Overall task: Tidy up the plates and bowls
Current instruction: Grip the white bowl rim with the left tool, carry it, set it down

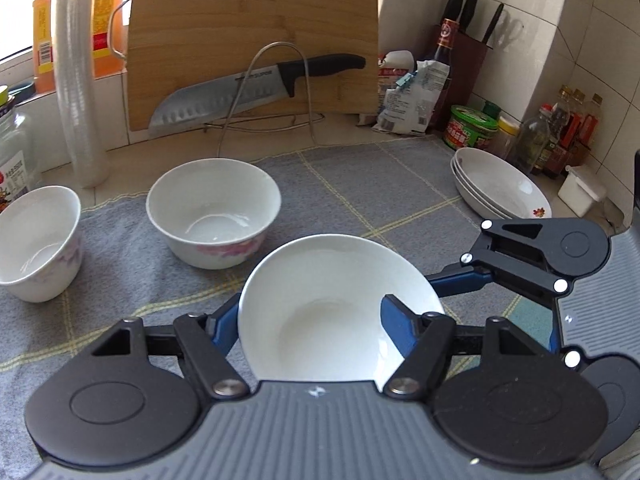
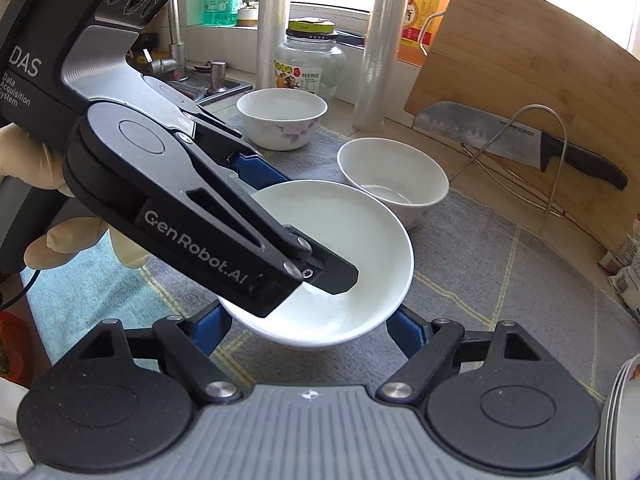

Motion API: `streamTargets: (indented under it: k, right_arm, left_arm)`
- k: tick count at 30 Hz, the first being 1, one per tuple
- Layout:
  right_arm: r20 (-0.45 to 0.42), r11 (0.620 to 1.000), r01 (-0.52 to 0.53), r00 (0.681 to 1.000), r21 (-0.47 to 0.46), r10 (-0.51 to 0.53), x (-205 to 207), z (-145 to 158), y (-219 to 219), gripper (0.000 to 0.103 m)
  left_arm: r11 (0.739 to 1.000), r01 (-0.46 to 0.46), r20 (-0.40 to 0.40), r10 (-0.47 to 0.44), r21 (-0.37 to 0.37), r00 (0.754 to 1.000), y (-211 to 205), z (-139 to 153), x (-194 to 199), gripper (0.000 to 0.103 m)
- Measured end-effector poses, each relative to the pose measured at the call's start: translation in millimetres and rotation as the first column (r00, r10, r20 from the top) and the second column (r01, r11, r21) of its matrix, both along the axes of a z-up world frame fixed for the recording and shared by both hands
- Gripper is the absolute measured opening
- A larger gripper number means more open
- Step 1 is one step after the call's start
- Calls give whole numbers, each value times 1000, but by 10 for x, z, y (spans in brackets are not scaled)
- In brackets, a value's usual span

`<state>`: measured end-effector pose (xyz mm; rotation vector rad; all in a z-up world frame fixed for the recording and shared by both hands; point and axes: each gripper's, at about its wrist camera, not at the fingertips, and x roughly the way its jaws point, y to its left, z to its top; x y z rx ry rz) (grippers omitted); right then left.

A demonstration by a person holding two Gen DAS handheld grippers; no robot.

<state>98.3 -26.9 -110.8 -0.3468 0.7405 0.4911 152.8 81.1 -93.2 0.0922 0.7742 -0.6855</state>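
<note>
A plain white bowl (image 1: pixel 336 312) hangs tilted above the grey checked cloth (image 1: pixel 360 184). My left gripper (image 1: pixel 312 304) is shut on the bowl, with one blue finger outside its left wall and the other inside it. The right wrist view shows that same left gripper (image 2: pixel 312 228) reaching in from the left over the bowl (image 2: pixel 360 240). My right gripper (image 2: pixel 310 316) is shut on the bowl's lower sides, a blue finger on each flank. Two floral bowls (image 1: pixel 214 212) (image 1: pixel 38 240) stand upright on the cloth beyond. Stacked white plates (image 1: pixel 500 188) lie at the right.
A bamboo cutting board (image 1: pixel 252 36) leans on the wall with a large knife (image 1: pixel 256 88) in a wire rack (image 1: pixel 276 92). Jars, bottles and a knife block (image 1: pixel 468 36) crowd the right corner. A glass jar (image 2: pixel 310 64) and sink tap (image 2: pixel 176 32) sit at the left.
</note>
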Motion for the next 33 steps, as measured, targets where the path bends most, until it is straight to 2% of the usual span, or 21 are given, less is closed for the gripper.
streamTargets:
  k: [14, 33]
  right_arm:
    - [-25, 998, 69, 997, -15, -69, -100, -46, -475, 88]
    - [-68, 994, 111, 991, -9, -111, -54, -128, -791, 88]
  left_arm:
    - [996, 84, -22, -84, 3, 996, -495, -49, -39, 71]
    - [993, 117, -53, -116, 12, 992, -874, -153, 11, 71]
